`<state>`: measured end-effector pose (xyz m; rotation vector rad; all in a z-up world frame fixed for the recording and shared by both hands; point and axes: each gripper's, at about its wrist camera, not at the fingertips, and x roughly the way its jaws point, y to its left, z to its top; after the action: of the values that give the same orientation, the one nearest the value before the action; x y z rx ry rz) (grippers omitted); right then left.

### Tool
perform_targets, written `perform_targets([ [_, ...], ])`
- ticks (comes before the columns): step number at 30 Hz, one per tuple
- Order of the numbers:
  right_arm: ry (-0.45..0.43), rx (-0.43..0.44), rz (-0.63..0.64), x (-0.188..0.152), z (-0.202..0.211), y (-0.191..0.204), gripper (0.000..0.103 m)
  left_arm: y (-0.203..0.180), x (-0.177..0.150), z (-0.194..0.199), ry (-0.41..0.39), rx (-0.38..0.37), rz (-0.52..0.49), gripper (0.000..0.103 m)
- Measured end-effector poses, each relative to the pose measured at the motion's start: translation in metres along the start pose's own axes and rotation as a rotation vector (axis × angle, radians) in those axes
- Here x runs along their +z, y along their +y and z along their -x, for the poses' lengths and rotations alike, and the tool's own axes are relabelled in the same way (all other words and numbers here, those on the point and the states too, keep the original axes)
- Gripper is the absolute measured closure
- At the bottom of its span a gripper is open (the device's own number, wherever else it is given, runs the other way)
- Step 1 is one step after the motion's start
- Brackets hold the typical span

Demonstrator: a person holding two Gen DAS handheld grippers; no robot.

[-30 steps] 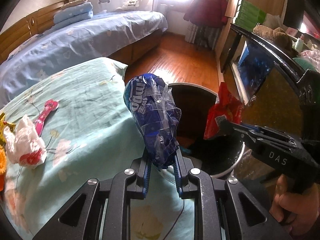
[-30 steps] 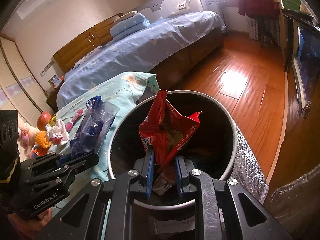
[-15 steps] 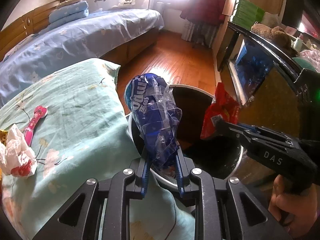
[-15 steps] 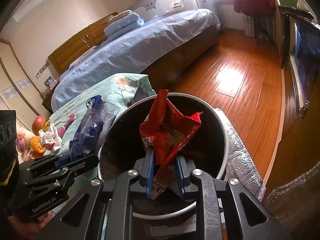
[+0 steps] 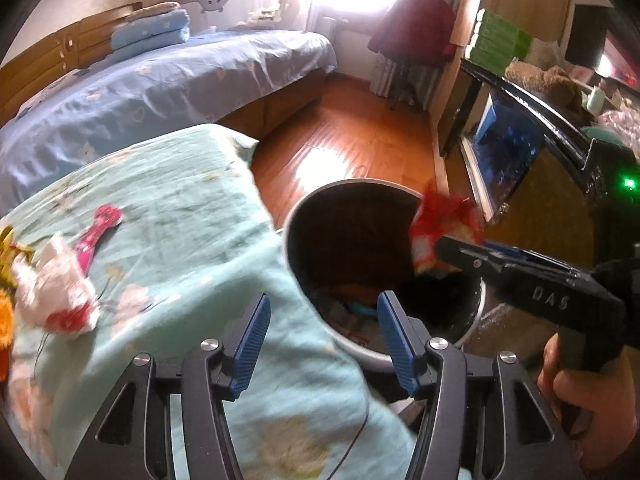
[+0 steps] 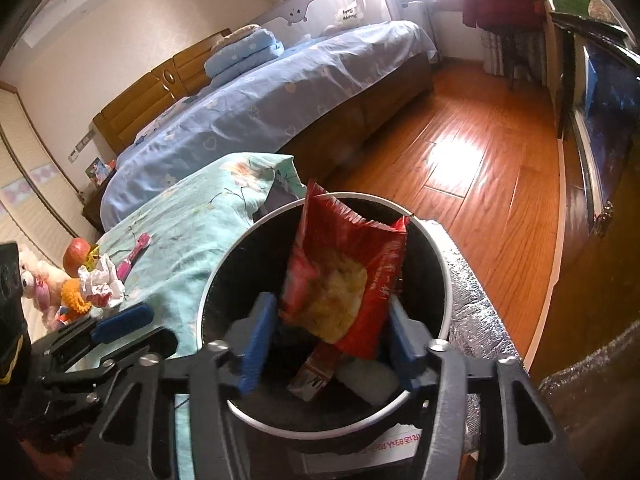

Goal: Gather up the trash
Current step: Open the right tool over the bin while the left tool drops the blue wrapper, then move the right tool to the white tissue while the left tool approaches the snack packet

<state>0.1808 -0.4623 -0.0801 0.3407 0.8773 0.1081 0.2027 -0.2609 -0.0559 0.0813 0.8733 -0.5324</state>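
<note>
Remaining on the floral bedspread (image 5: 180, 248) at left: crumpled tissue (image 5: 56, 292) and pink wrapper (image 5: 96, 232), near each other, uncollected. Left gripper (image 5: 324, 336) wide apart and empty, poised over the bed edge beside the bin (image 5: 360, 354). Right gripper (image 6: 328, 340) spread wide above the bin mouth, red snack bag (image 6: 344, 280) between the jaws, apparently at release; next, judged: tissue pickup.

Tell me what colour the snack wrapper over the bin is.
Red snack wrapper, clearest in the right wrist view.
</note>
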Motion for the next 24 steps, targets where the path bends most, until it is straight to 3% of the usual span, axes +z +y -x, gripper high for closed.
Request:
perform_targets([
  [4,-0.019,0.013,0.004,-0.002,0.006,0.008,0.025,0.018,-0.018,0.019,-0.017,0.017,0.053,0.042],
  [24,0.025,0.176,0.130,-0.037,-0.005,0.116,0.019,0.103,-0.097,0.108,-0.057,0.165,0.304,0.040],
])
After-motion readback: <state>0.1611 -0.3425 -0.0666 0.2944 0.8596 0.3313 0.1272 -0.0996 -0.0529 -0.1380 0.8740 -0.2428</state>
